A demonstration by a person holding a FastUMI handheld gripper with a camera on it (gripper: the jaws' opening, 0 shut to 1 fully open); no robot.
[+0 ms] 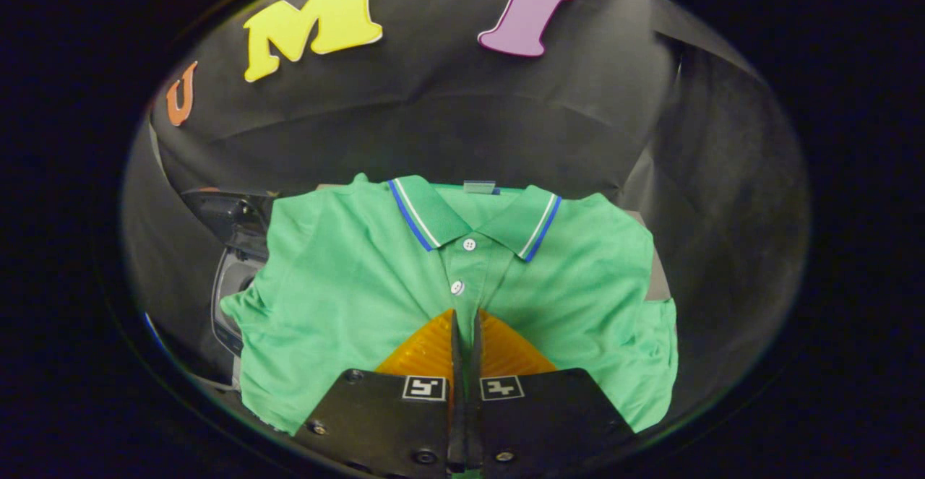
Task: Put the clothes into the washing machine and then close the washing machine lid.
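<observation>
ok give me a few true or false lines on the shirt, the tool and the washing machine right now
1. The shirt is green with a blue and white trim on its collar. True.
2. The tool has its fingers spread wide apart. False: the two orange fingers stand almost together, with only a thin gap between them.
3. The shirt lies spread out with its front facing up, two white buttons showing. True.
4. The shirt is already inside the washing machine. False: it lies flat beyond and around the fingers, and part of the machine peeks out beside its sleeve.
5. The fingertips point toward the button strip below the collar. True.
</observation>
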